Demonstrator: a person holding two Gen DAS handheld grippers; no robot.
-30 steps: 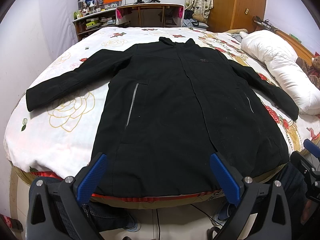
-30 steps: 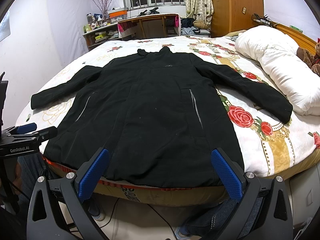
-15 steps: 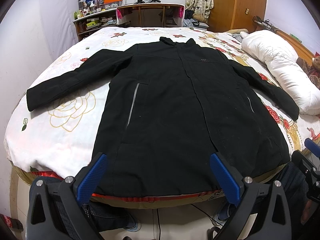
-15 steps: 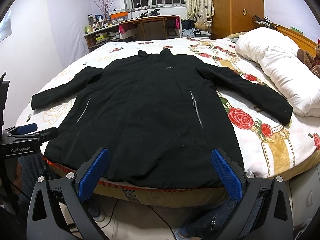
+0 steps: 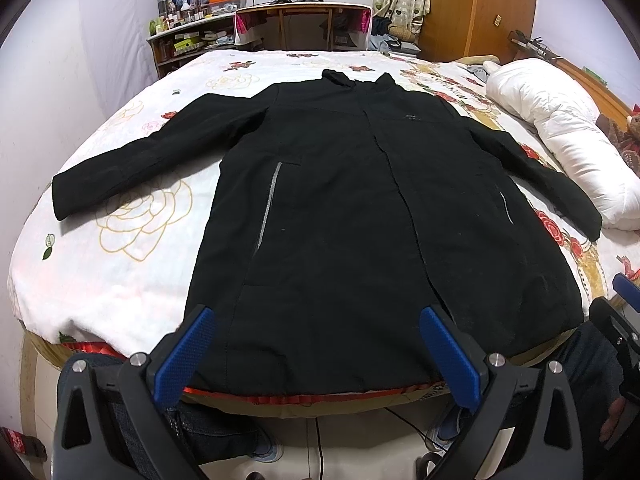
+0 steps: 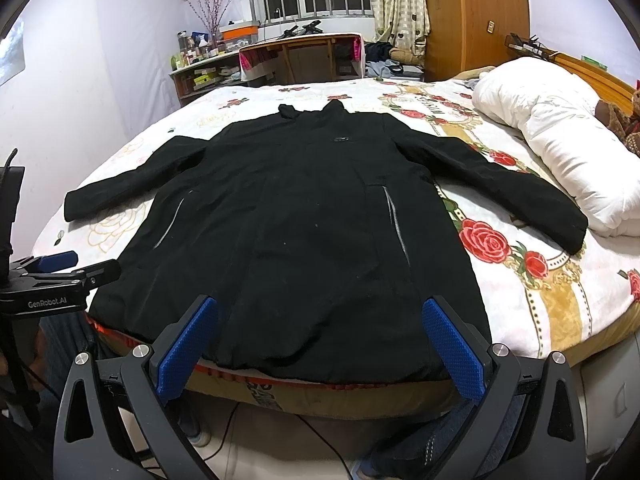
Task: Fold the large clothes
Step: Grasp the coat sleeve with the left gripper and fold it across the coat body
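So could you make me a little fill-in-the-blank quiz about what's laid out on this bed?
1. The coat spread flat on the bed is ____ in colour.
2. Both sleeves lie stretched ____ from the body, not folded in.
3. The left gripper and right gripper both have their jaws ____, holding nothing.
4. The bedspread is printed with red ____.

Missing words: black; outward; open; roses

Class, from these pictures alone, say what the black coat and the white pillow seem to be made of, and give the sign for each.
Coat: probably matte woven cloth, perhaps wool-like; it shows no shine and specks of lint. Pillow: soft white fabric, likely padded; it looks puffy and creased.
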